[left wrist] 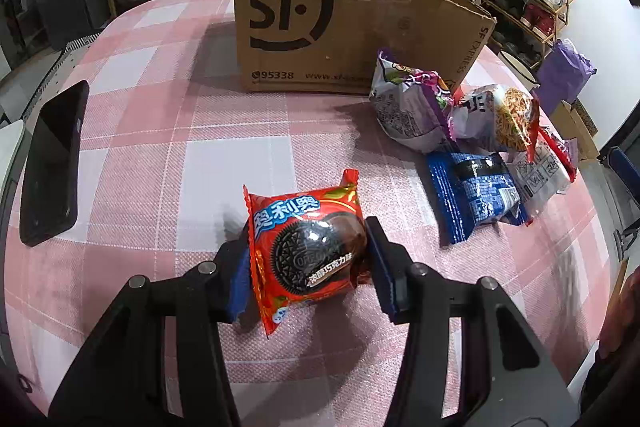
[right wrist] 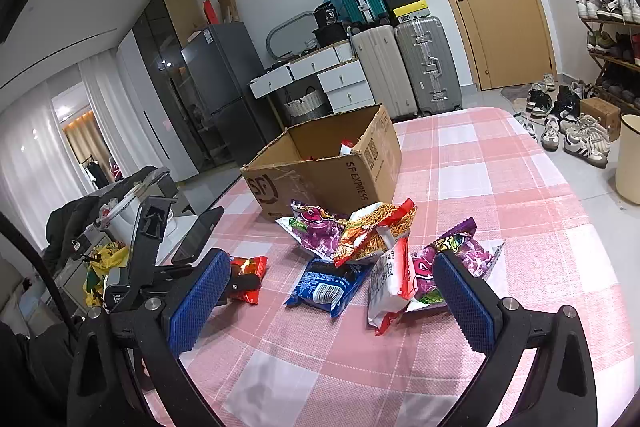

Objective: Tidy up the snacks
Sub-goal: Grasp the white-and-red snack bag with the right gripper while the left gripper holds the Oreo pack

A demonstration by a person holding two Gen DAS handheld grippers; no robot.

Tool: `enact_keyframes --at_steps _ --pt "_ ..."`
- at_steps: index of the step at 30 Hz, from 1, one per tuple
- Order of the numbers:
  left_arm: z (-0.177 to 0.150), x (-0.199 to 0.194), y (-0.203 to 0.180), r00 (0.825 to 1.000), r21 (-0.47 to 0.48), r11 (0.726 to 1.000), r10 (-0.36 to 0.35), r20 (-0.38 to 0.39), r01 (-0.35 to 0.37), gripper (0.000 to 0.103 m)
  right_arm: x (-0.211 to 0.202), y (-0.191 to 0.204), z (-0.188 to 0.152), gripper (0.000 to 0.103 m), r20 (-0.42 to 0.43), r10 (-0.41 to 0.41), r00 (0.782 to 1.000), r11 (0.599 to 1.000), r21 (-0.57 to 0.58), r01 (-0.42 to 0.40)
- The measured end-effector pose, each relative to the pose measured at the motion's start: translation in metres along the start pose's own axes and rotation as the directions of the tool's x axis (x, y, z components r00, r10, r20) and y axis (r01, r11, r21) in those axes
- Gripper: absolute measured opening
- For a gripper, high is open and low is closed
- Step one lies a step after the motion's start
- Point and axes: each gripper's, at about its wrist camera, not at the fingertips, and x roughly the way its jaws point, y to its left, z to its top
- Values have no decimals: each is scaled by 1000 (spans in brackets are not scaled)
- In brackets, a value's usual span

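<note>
1. Pink checked tablecloth (left wrist: 240, 155) carries one open cardboard box (left wrist: 344, 23) at the far side.
2. One red Oreo packet (left wrist: 308, 251) sits pinched in the left gripper (left wrist: 308, 263), near the table's front.
3. Five more snack packets: two purple (right wrist: 320, 231), one noodle (right wrist: 372, 231), one blue (right wrist: 328, 285), one white-red (right wrist: 388, 287).
4. Right gripper (right wrist: 332, 303) hangs spread, holding nothing.
5. One black phone (left wrist: 52, 163) lies left.

Red Oreo pack (left wrist: 308, 251), blue pack (left wrist: 472, 193), pink-and-white checked tablecloth (left wrist: 160, 155), brown box (left wrist: 340, 27)

Left gripper (left wrist: 306, 259) clamped on a packet; right gripper (right wrist: 332, 301) spread wide.
</note>
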Motion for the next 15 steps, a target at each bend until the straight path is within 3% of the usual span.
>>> enact_keyframes --at_steps 15 --pt "-14 -19 -1 1000 1 1000 -14 18 14 47 6 -8 -1 103 -32 -11 999 1000 14 12"
